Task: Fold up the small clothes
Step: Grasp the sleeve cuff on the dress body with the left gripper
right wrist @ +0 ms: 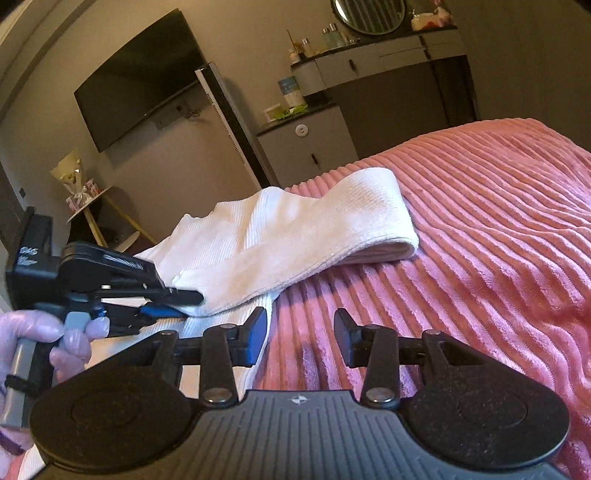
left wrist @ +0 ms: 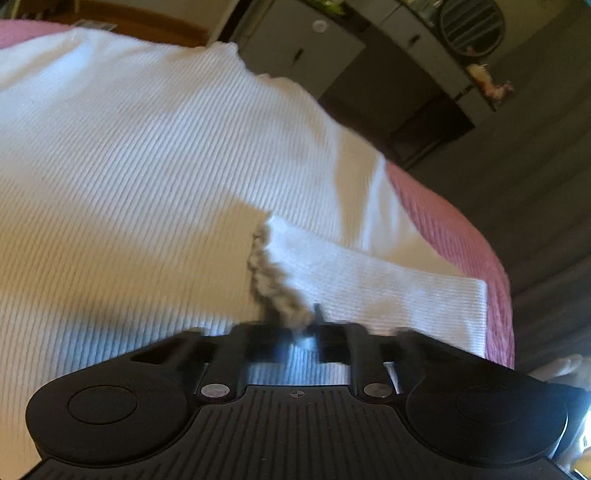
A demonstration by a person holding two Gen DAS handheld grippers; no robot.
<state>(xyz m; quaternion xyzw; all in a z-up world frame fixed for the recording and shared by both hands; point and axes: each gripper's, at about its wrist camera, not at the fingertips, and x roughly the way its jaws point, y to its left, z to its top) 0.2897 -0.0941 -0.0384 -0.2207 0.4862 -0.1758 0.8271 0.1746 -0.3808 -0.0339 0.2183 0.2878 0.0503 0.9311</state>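
A white ribbed garment [left wrist: 147,166] lies spread on a pink ribbed bedspread [left wrist: 447,229]. My left gripper [left wrist: 293,326] is shut on a frilly edge of the garment near a flat sleeve. In the right wrist view the same garment [right wrist: 295,229] lies partly folded over itself. There the left gripper [right wrist: 194,304] pinches the garment's near edge, held by a gloved hand [right wrist: 55,332]. My right gripper [right wrist: 300,332] hovers open over the bedspread [right wrist: 480,240]. Its left finger sits beside the garment's edge and nothing is between the jaws.
Beyond the bed stand grey cabinets [right wrist: 306,144] and a dresser [right wrist: 388,74] with bottles and a round mirror [right wrist: 369,14]. A dark screen [right wrist: 136,81] hangs on the wall, and a small round table [right wrist: 88,210] carries a bouquet. The bed edge drops off to the right [left wrist: 506,295].
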